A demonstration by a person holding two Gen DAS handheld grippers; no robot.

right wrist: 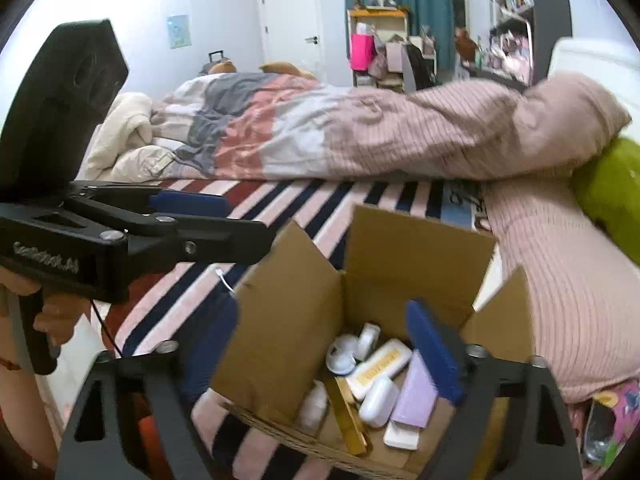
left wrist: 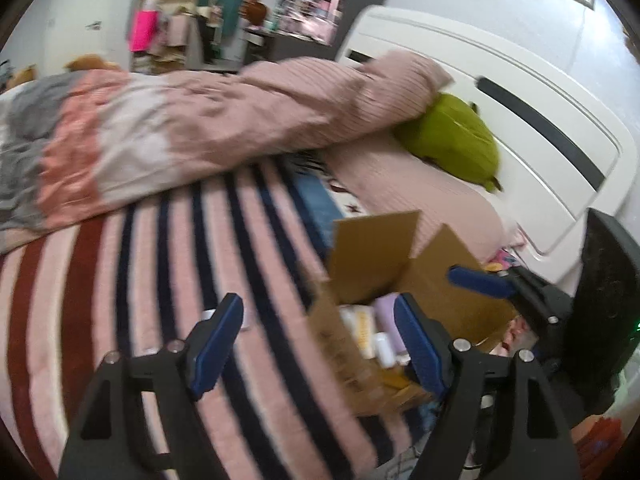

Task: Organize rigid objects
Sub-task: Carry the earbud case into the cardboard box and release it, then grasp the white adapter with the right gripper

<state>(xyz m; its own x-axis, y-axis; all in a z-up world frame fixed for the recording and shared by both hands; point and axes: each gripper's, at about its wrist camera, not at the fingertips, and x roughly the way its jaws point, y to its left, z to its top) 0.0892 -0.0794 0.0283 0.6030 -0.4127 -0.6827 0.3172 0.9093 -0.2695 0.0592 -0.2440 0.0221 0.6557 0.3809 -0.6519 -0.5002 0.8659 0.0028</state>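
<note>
An open cardboard box [right wrist: 304, 304] stands on the striped bed and holds several small items: a white and yellow tube [right wrist: 380, 368], a lilac case [right wrist: 414, 398], a gold stick [right wrist: 352, 420], white bottles and caps. My right gripper [right wrist: 324, 344] is open and empty, straddling the box's left wall, right finger over the contents. My left gripper [left wrist: 318, 344] is open and empty just left of the box [left wrist: 376, 260]. The left gripper also shows in the right wrist view [right wrist: 192, 204]. The right gripper shows in the left wrist view [left wrist: 480, 280], beyond the box.
A rumpled pink, white and grey duvet [right wrist: 320, 132] lies across the bed behind the box. A pink ribbed pillow [right wrist: 560, 272] and a green plush [left wrist: 456, 140] lie at the white headboard [left wrist: 540, 120]. A small white item [left wrist: 208, 316] lies on the striped cover [left wrist: 120, 280].
</note>
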